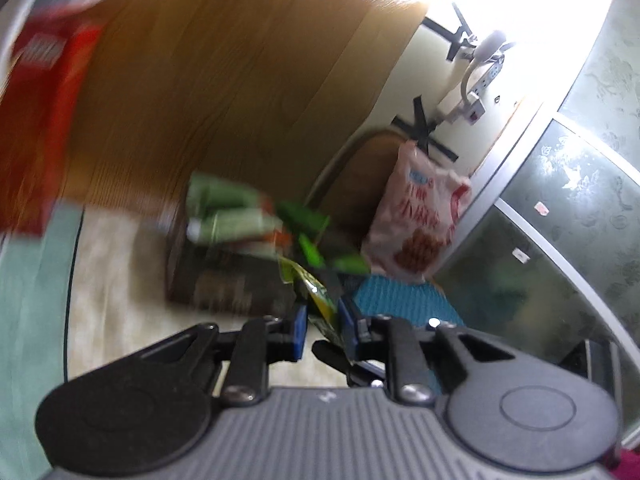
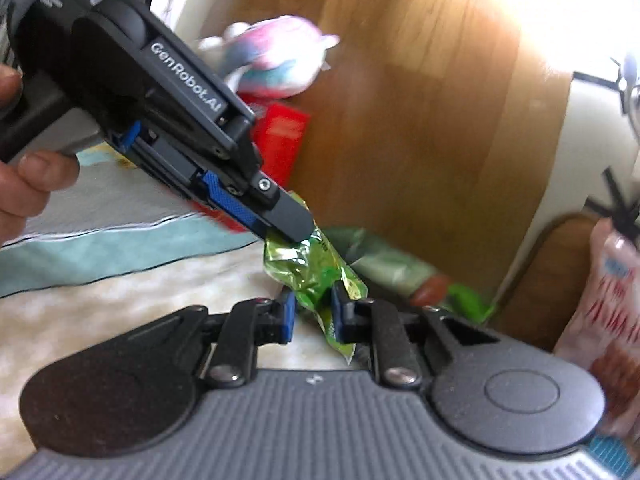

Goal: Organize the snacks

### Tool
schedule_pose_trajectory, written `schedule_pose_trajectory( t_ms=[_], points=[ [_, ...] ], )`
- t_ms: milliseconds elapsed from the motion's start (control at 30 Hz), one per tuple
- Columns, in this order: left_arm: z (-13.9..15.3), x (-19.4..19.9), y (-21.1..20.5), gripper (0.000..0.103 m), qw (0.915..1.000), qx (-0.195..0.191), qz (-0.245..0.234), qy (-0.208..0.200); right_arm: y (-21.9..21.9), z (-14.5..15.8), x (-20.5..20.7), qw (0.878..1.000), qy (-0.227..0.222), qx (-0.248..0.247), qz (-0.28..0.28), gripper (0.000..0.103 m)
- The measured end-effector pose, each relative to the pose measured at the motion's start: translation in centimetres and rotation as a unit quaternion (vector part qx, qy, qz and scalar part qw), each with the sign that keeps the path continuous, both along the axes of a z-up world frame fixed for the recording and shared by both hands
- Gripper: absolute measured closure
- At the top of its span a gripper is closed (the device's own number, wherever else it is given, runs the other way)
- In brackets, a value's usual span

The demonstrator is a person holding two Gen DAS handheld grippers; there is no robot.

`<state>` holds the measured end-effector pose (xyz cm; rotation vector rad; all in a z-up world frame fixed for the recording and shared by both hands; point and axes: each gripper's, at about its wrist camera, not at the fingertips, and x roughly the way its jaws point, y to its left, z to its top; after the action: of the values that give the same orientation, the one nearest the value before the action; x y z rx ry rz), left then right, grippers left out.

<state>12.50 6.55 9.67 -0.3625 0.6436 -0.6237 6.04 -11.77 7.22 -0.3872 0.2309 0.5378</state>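
The left claw [image 2: 290, 232] comes in from the upper left of the right camera's picture, and its black tips pinch the top end of a shiny green snack packet [image 2: 316, 272]. The right claw [image 2: 312, 318] has its blue pads [image 2: 287, 318] a little apart with the low end of the same packet between them; the pad on the right looks like it touches the wrapper, the one on the left seems to stand just off it, so whether it is really gripping cannot be told. In the left camera's picture, the left claw [image 1: 322, 330] has the green and yellow packet [image 1: 314, 292] standing up between its blue pads [image 1: 299, 332], and a black tip of the other claw [image 1: 332, 358] pokes in just below. Just past the claw sits a dark box [image 1: 224, 276] with blurry green packets [image 1: 232, 216] piled on top. Far off to the left of the claw is a red box [image 1: 44, 120], also blurry. To the right and farther away hangs a pink and white plastic bag [image 1: 420, 224]. A soft pink and blue toy [image 2: 276, 56] lies beyond the left claw, close to the red box [image 2: 280, 140]. Everything sits on a pale cloth [image 1: 120, 280].
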Motion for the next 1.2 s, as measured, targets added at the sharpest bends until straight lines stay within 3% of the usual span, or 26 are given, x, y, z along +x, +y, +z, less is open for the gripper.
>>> schedule_pose_trajectory(
  t_ms=[200,233,267,333,433,500,833,1000,1200],
  points=[
    [0.3,6.5,-2.5,0.083,0.9993,0.022,0.029,-0.011,-0.4,-0.1,6.8,0.999,0.009,-0.009,-0.050,0.082],
    [0.0,7.4,-3.0,0.079,0.9988,0.030,0.038,-0.012,-0.3,-0.4,7.6,0.998,0.010,-0.015,-0.063,0.082],
    [-0.2,8.1,-3.5,0.067,0.9978,0.043,0.049,-0.014,-0.3,-0.7,8.0,0.997,0.009,-0.023,-0.073,0.078],
    [-0.8,9.2,-4.8,0.056,0.9923,0.092,0.082,-0.019,-0.6,-1.3,8.5,0.996,0.015,-0.029,-0.088,0.076],
    [-1.6,9.5,-6.3,0.056,0.9850,0.141,0.095,-0.027,-1.6,-1.1,7.1,0.996,0.008,-0.007,-0.092,0.068],
    [-2.0,9.0,-6.5,0.054,0.9834,0.150,0.098,-0.027,-2.2,-0.7,5.8,0.996,0.006,0.011,-0.090,0.062],
    [-1.0,2.4,-6.5,0.046,0.9756,0.182,0.114,-0.043,-4.1,-1.7,-0.7,0.988,0.073,0.097,-0.099,0.062],
    [-1.9,-1.2,-6.6,0.045,0.9674,0.215,0.130,-0.035,-4.6,-2.6,-2.7,0.973,0.140,0.145,-0.114,0.058],
    [-4.4,-4.7,-6.0,0.043,0.9622,0.231,0.145,0.000,-5.5,-3.8,-4.5,0.945,0.199,0.212,-0.147,0.057]
  ],
)
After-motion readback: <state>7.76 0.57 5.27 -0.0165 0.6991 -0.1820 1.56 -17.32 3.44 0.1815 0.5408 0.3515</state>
